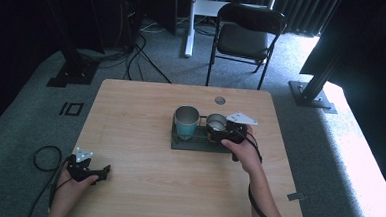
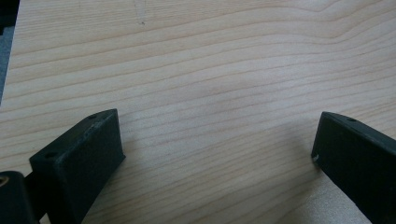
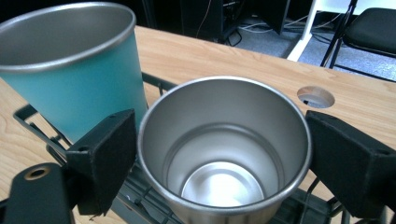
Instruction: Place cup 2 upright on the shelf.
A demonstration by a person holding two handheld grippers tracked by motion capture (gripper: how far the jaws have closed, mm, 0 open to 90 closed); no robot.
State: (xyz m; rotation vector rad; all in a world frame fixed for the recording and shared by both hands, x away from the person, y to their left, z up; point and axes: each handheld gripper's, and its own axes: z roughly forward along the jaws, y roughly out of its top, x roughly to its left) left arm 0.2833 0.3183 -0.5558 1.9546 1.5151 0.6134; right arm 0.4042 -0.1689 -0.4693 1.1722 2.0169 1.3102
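A bare steel cup (image 3: pixel 224 154) stands upright in a black wire rack (image 1: pixel 194 144) at mid-table, right next to a teal cup (image 3: pixel 79 70) on its left. My right gripper (image 3: pixel 224 140) has one jaw pressed to each side of the steel cup's rim, and the cup is empty inside. In the high view the steel cup (image 1: pixel 216 122) and teal cup (image 1: pixel 186 120) share the rack, with my right gripper (image 1: pixel 219 131) at the steel one. My left gripper (image 1: pixel 102 173) rests at the table's near left corner. In its own view, the left gripper (image 2: pixel 215 144) is open over bare wood.
A round cable hole (image 1: pixel 220 100) sits in the wooden table (image 1: pixel 139 136) behind the rack. A black folding chair (image 1: pixel 250 36) and dark stands are on the carpet beyond the far edge. A cable loop (image 1: pixel 46 157) lies on the floor at the left.
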